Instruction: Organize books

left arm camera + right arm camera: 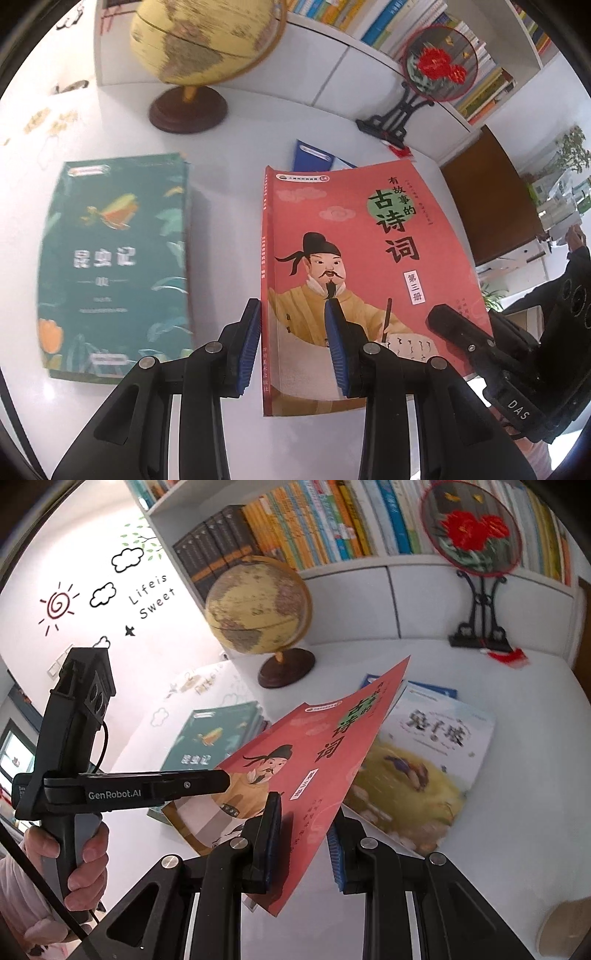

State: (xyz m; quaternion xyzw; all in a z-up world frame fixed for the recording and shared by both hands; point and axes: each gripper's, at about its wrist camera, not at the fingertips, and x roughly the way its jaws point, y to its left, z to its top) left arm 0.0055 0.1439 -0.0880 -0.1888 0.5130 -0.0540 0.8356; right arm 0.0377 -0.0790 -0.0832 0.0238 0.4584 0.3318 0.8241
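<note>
**Books on the white table: one lifted, three lying flat**

Books number four in sight on or over the table [498, 686], apart from the many shelved upright in the bookcase [332, 520] behind. One red book [354, 266] is off the surface; one green book [118, 266] lies flat beside it, on the side nearer the globe [258, 613]; one pale picture book [424, 775] lies flat beneath and beyond the red one, on the side away from the globe; and one blue book [314, 157] shows only a corner behind the red cover. One globe and one round fan on a black stand [476, 576] sit at the back of the table, the fan well apart from the globe.

Two grippers hold the red book. The left gripper [293, 347] has its jaws narrowly parted and pinched over the spine edge near the lower end of the cover; a hand [85, 853] grips its handle. The right gripper [306, 845] is likewise nearly closed, clamping the opposite long edge near the same end.

The red book's long axis runs away from the grippers toward the back of the table. It is tilted, cover face up, title end toward the bookcase, its far corner raised and pointing between the globe and the fan.
</note>
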